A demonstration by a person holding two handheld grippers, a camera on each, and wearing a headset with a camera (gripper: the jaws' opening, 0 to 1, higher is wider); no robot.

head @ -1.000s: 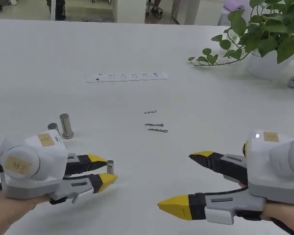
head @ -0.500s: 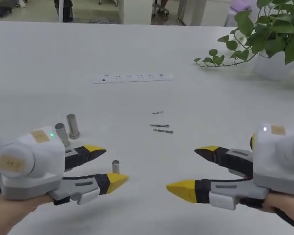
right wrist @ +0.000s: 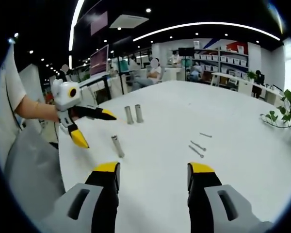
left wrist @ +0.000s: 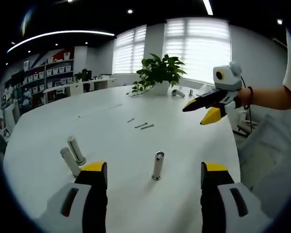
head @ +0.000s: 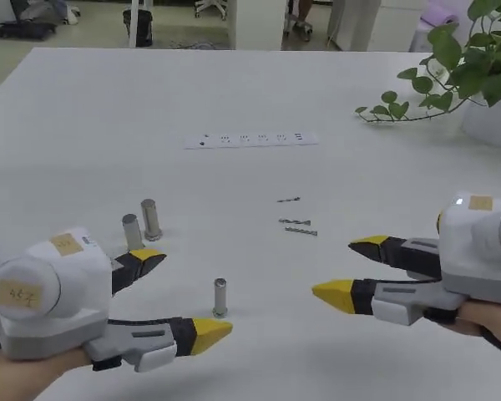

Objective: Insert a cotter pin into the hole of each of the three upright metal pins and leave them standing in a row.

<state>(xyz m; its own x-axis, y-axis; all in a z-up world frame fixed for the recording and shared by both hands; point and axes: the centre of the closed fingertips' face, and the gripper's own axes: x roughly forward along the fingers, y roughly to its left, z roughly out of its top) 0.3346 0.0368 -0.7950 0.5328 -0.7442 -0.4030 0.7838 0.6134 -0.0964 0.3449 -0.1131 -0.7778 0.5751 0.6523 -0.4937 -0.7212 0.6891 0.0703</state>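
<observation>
Two grippers hover low over the white workbench (head: 92, 109), and neither has hold of anything. The left gripper (head: 196, 291) has its yellow-tipped jaws spread wide. A single metal pin (head: 220, 296) stands upright on the bench at the mouth of that gap, clear of both tips — in the left gripper view it sits centred between the jaws, a little beyond them. The right gripper (head: 334, 267) points in from the opposite side with its jaws parted too, less widely in the head view, and nothing lies between them. The two grippers face each other across that pin without touching.

Just beyond the left gripper, two more metal pins (head: 151, 219) stand upright side by side, close together and well apart from the single one.

Three cotter pins (head: 294, 221) lie flat on the bench farther out, nearer the right gripper than the left. Two are close together and roughly parallel, the third a little beyond them — all loose, well apart from the three metal pins. Past them a white power strip (head: 250, 139) lies across the bench. A leafy plant (head: 476, 58) in a white pot (head: 494, 124) stands at the far right, with a trailing stem reaching out over the tabletop.
</observation>
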